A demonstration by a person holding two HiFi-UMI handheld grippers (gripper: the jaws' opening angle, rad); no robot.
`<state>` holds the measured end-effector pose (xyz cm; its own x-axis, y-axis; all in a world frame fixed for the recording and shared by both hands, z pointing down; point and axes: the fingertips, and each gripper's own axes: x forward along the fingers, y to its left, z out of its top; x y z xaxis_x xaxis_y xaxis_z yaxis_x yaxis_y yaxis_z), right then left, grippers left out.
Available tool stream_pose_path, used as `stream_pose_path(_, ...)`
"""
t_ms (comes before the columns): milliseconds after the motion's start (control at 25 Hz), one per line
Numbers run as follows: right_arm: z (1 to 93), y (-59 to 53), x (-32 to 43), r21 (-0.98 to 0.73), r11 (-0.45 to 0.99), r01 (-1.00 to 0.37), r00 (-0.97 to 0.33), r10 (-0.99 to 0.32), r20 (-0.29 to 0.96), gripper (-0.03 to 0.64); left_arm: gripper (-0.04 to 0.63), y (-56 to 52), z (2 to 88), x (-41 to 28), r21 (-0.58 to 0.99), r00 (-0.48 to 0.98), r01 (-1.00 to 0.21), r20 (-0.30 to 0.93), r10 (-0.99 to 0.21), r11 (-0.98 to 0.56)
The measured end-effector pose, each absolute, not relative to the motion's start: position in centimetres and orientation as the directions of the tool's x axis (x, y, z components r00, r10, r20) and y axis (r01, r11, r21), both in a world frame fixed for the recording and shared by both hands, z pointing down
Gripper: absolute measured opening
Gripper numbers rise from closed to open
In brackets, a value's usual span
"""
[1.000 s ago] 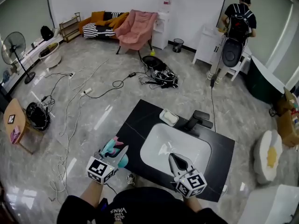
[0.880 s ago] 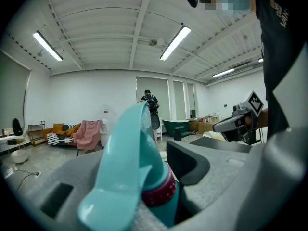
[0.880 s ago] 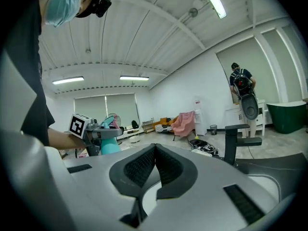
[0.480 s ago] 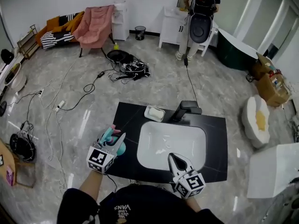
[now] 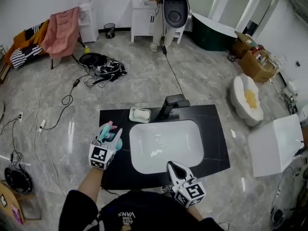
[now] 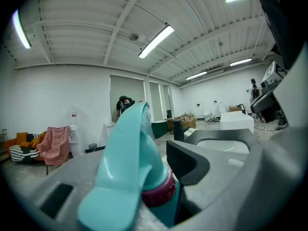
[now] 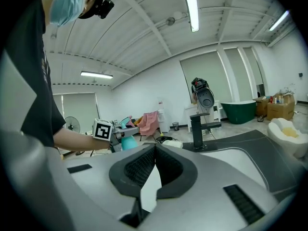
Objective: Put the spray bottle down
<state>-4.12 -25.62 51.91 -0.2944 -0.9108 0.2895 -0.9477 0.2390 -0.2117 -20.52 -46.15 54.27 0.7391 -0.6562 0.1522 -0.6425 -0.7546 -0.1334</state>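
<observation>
A teal spray bottle [image 5: 109,133] with a pink collar [image 6: 161,193] is held at its neck by my left gripper [image 5: 113,134], which is shut on it. In the head view it hangs over the left part of the black countertop [image 5: 214,143], just left of the white basin [image 5: 166,146]. The left gripper view is filled by the bottle's teal spray head [image 6: 129,158]. My right gripper [image 5: 173,167] is at the counter's front edge, shut with nothing between its touching fingertips [image 7: 147,154]. In the right gripper view, the left gripper's marker cube [image 7: 102,129] and the bottle [image 7: 128,143] show at the left.
A black faucet [image 5: 170,105] and a white soap dish [image 5: 139,114] stand behind the basin. A white box [image 5: 276,146] sits to the right of the counter. Cables [image 5: 72,88] lie on the floor at the left. A person [image 5: 157,11] stands at the far wall.
My left gripper has carried the bottle in from beyond the counter's left corner to above its left part. The head view has swung round. The right gripper has stayed by the front edge.
</observation>
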Motion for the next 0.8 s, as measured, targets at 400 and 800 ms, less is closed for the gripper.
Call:
stream_pose_path(400, 53.2, -23.9, -3.4, -0.205, 0.138, -0.969, -0.205, -0.911, 0.357, 0.003, 0.172, -51.1, 57.9, -17.5, -0.166, 0.758, -0.616, 0.139, -0.637, -0.770)
stream_pose_path(800, 53.0, -24.9, -3.2, -0.177, 0.149, -0.973, -0.204, -0.917, 0.343, 0.003, 0.172, -55.0, 59.0, -17.0, -0.147, 0.734, -0.650, 0.131, -0.666, -0.745)
